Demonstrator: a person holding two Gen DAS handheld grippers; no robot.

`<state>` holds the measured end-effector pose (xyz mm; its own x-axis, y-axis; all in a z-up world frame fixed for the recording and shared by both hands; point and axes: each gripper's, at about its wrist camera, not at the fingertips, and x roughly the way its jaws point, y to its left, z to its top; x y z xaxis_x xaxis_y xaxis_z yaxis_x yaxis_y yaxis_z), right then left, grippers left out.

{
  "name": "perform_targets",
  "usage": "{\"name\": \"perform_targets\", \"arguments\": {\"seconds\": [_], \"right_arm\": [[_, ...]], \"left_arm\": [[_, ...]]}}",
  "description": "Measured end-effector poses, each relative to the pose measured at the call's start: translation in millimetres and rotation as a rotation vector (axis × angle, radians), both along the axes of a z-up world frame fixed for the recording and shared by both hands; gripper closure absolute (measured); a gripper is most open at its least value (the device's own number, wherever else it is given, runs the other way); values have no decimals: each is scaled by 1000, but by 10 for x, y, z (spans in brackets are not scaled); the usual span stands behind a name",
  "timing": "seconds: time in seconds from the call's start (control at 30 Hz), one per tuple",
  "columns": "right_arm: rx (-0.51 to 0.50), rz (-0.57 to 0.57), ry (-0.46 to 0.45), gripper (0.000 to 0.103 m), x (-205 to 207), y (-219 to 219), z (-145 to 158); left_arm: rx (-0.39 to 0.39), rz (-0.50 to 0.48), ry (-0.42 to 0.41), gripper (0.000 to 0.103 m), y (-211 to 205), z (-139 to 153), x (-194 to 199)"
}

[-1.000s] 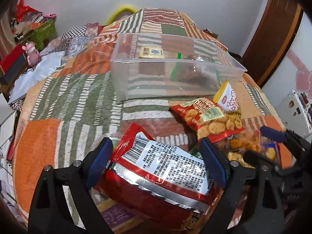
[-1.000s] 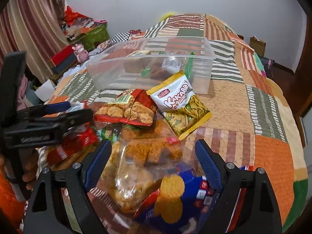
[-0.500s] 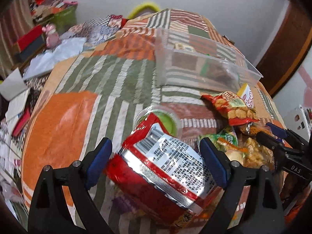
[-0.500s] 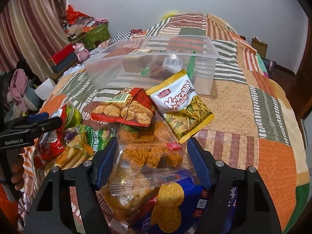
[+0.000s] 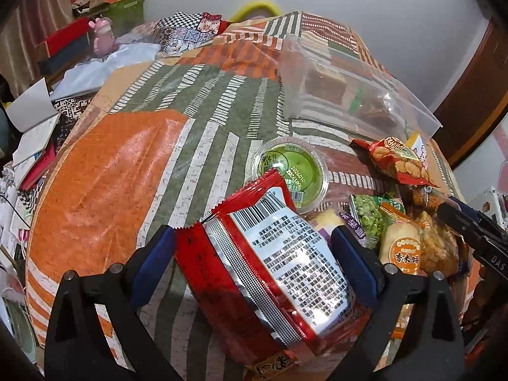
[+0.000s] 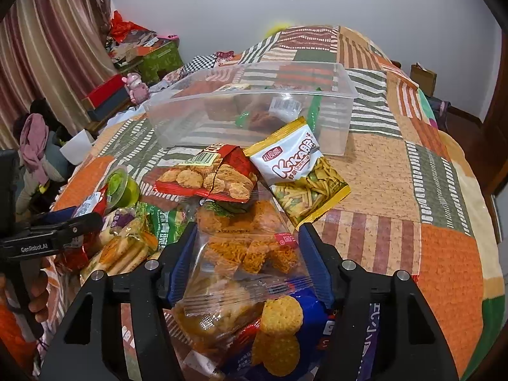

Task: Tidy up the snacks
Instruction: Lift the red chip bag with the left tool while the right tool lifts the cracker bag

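Observation:
A pile of snack packets lies on the patchwork quilt. My left gripper (image 5: 254,254) is open around a red and silver packet (image 5: 270,273); the pads do not press it. My right gripper (image 6: 247,254) has closed in on a clear bag of orange fried snacks (image 6: 244,254), both pads against its sides. A clear plastic bin (image 6: 254,111) stands behind the pile and holds a few snacks. In front of it lie a red nugget packet (image 6: 209,177) and a yellow-white Kakabo packet (image 6: 298,171). A green jelly cup (image 5: 292,171) stands beside the red packet.
A blue cracker packet (image 6: 285,333) lies under the clear bag. Green pea packets (image 5: 368,216) and a rice cracker packet (image 5: 403,250) lie between the grippers. Boxes and a pink toy (image 6: 138,87) stand beyond the bed's left edge.
My right gripper's jaws have narrowed from wide open onto the clear bag of fried snacks. My left gripper's view has swung left, still open around the red packet.

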<state>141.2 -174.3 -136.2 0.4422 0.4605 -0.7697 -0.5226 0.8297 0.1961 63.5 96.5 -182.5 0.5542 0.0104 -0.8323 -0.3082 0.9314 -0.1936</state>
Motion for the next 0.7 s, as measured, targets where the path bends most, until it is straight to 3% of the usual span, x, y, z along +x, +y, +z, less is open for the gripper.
{"name": "perform_targets", "arguments": {"seconds": [0.1,0.3,0.53,0.7], "right_arm": [[9,-1,-1,46,-3,-6,9],[14,4,-15,48,-54,-15,54],[33,6,-33,48,-133,-67,159],[54,-3,-54,48,-184,-133,279]], "left_arm": [[-3,-6,-10,20,14,6,-29],[4,-33,-30,36,39,55,-76],[-9,-16,-47,38,120,128,-113],[5,-4,-103,38,149,333,-159]]}}
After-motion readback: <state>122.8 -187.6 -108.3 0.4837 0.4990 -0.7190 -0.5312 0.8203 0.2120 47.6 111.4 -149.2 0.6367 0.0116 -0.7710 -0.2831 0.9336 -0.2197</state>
